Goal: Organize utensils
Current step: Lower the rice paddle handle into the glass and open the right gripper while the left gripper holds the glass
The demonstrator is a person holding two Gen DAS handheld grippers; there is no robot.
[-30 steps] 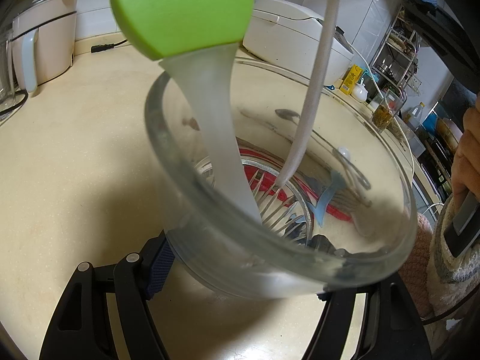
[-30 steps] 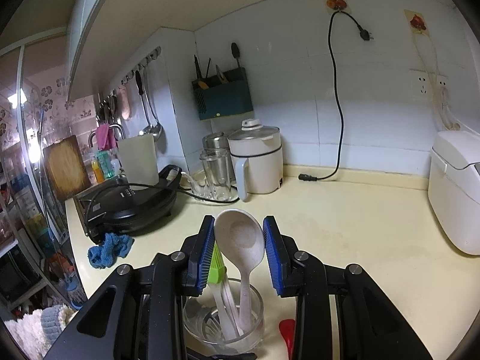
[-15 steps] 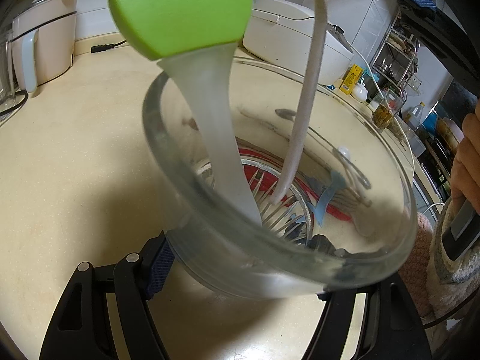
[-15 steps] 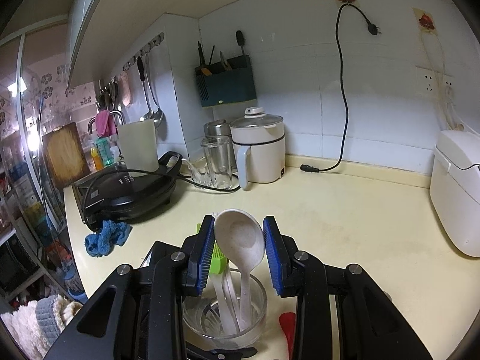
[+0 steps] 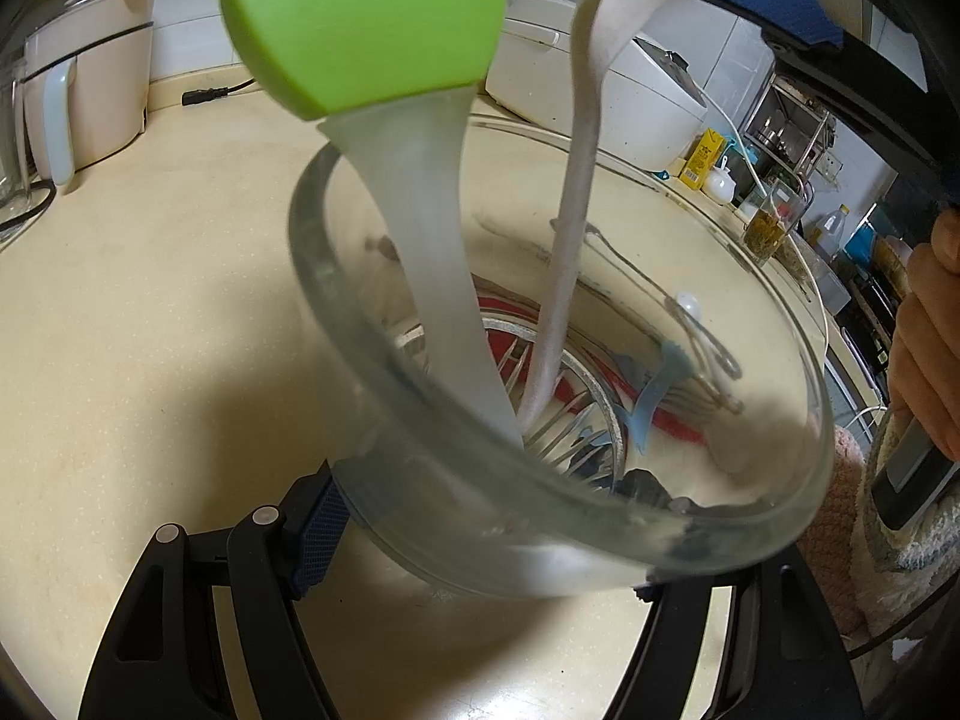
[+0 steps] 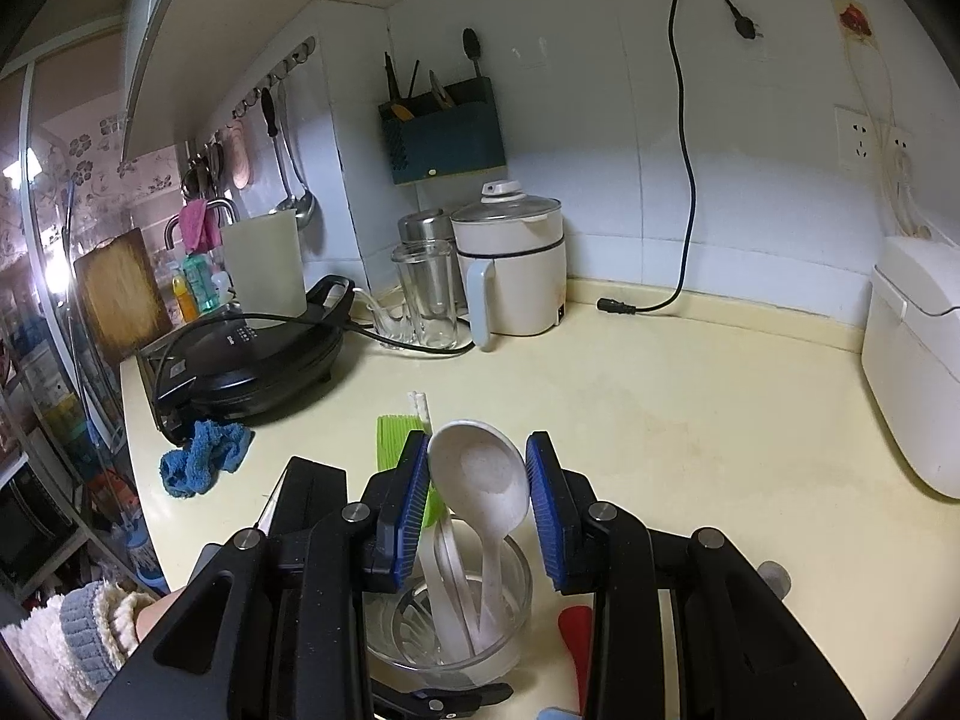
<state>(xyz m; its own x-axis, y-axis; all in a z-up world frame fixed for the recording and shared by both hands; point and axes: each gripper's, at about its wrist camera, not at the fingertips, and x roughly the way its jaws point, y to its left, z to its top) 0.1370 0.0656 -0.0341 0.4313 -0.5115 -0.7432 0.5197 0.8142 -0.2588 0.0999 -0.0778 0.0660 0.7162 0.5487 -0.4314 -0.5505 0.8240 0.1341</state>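
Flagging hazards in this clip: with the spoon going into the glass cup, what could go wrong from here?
1. The white spoon sits bowl-up between the right tool pads; released, its top-heavy end could tip sideways.
2. The glass cup, clamped by the left tool, already holds the green brush; crowding may lever it over.
3. The red utensil lies beside the cup and could get knocked.

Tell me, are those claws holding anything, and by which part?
The left gripper clamps the glass cup around its lower wall. The right gripper flanks the white spoon at its bowl; whether it is pinching cannot be told.
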